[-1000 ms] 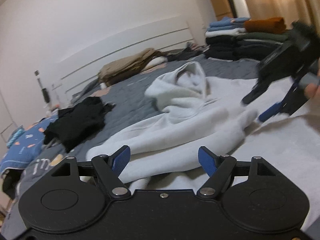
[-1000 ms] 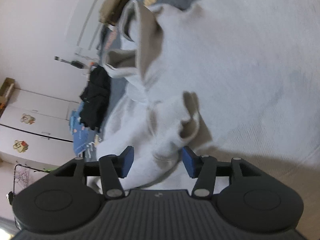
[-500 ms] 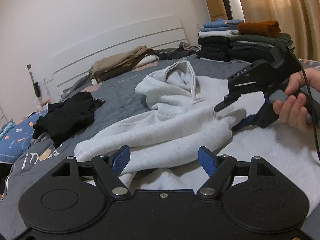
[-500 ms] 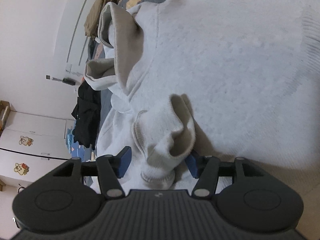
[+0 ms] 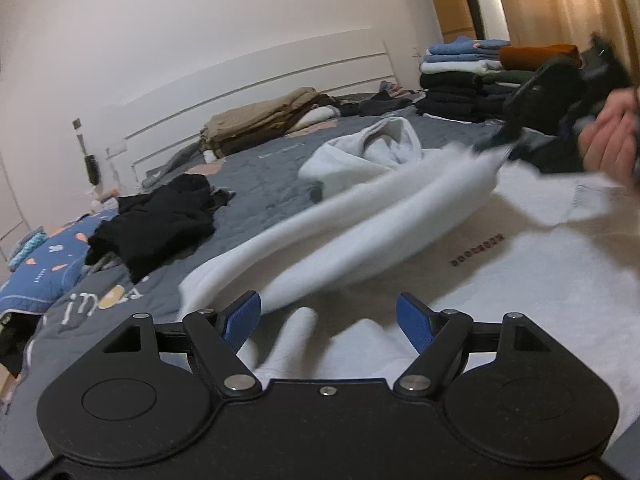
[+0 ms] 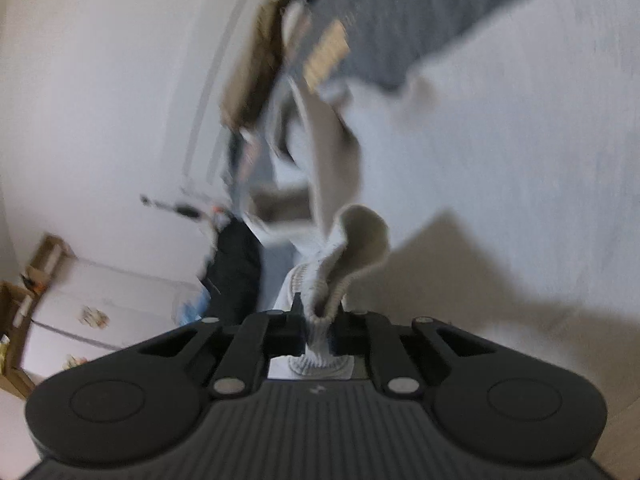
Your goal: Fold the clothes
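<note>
A pale grey hoodie (image 5: 520, 280) lies spread on the bed, its hood (image 5: 384, 148) bunched up further back. One sleeve (image 5: 340, 232) stretches off the body toward the upper right, blurred by motion. My right gripper (image 6: 318, 328) is shut on the ribbed cuff (image 6: 320, 304) of that sleeve; in the left wrist view the right gripper (image 5: 504, 136) shows at the far right, held by a hand (image 5: 608, 144). My left gripper (image 5: 328, 320) stands open low over the hoodie's near edge, a fold of cloth between its blue pads but not pinched.
A black garment (image 5: 160, 224) lies crumpled at left on the grey quilt (image 5: 260, 184). Tan clothes (image 5: 256, 120) sit by the white headboard (image 5: 240, 76). A stack of folded clothes (image 5: 472, 80) stands at the back right. A blue patterned pillow (image 5: 44, 272) is at far left.
The right gripper has closed on the sleeve cuff that lay between its jaws and lifted it, pulling the sleeve up and to the right. The left gripper has stayed put and open.
</note>
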`<state>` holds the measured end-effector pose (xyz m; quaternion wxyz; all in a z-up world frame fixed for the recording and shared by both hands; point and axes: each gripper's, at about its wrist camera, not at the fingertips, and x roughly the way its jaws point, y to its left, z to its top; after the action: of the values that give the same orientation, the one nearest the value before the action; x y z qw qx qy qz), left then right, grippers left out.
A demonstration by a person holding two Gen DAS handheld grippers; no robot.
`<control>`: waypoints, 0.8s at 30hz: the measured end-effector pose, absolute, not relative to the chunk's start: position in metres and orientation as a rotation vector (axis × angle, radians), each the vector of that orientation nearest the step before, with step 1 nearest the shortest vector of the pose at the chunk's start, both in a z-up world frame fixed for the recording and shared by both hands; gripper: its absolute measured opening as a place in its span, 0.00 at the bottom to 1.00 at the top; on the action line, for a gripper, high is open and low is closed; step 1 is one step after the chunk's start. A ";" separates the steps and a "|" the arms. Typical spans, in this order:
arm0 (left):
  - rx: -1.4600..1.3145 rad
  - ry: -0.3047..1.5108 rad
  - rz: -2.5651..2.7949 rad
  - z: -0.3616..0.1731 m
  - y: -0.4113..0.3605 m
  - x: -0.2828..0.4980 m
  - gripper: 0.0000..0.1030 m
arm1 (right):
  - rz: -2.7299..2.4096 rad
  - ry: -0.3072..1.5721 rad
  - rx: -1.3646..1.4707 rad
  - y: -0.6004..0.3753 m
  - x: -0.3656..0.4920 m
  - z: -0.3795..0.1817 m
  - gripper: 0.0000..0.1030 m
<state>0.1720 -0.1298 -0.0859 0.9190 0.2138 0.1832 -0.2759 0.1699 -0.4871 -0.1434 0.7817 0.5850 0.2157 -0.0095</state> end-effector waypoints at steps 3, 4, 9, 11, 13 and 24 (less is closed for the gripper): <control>0.480 0.359 -0.511 -0.087 -0.129 0.177 0.72 | -0.078 0.377 1.263 -0.509 0.156 -0.130 0.09; 0.491 0.354 -0.492 -0.087 -0.128 0.178 0.72 | -0.102 0.353 1.259 -0.517 0.152 -0.128 0.09; 0.574 0.329 -0.475 -0.093 -0.140 0.180 0.72 | -0.210 0.376 1.227 -0.550 0.143 -0.143 0.09; 0.620 0.314 -0.475 -0.096 -0.147 0.179 0.72 | -0.258 0.416 1.247 -0.556 0.144 -0.161 0.09; 0.670 0.302 -0.478 -0.101 -0.156 0.181 0.72 | -0.281 0.453 1.273 -0.561 0.144 -0.175 0.09; 0.986 0.298 -0.540 -0.141 -0.182 0.204 0.14 | -0.286 0.465 1.213 -0.563 0.147 -0.179 0.09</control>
<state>0.2039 -0.1820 -0.1405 0.8356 0.4657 0.1408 -0.2551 0.1473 -0.5627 -0.1789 0.7870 0.5626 0.2157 -0.1329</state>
